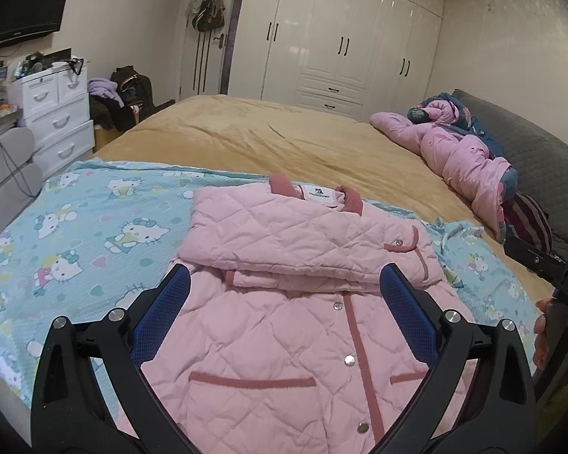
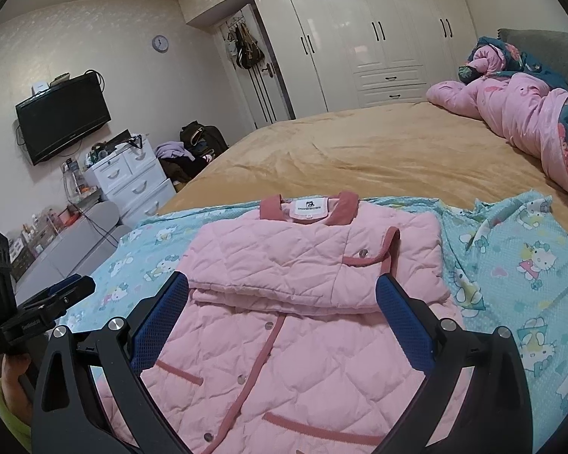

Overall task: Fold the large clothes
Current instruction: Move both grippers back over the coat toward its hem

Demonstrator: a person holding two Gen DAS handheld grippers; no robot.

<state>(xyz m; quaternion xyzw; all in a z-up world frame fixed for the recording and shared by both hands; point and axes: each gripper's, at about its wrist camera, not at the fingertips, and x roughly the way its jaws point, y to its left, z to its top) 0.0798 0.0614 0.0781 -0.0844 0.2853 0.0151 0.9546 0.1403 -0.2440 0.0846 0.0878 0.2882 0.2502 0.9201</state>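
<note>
A pink quilted jacket (image 1: 284, 325) with darker pink trim lies front up on a Hello Kitty sheet (image 1: 75, 234) on the bed. Both sleeves are folded across its chest. It also shows in the right wrist view (image 2: 284, 302). My left gripper (image 1: 284, 276) is open and empty, hovering above the jacket's lower half. My right gripper (image 2: 282, 283) is open and empty too, above the same part. The right gripper's body shows at the right edge of the left wrist view (image 1: 549, 261). The left gripper's body shows at the left edge of the right wrist view (image 2: 38, 310).
A tan blanket (image 1: 284, 140) covers the bed beyond the sheet. A pink and blue quilt (image 1: 469, 155) is bunched by the grey headboard (image 1: 530, 147). White drawers (image 1: 56, 121), a wall TV (image 2: 64, 117) and white wardrobes (image 1: 340, 38) stand around the bed.
</note>
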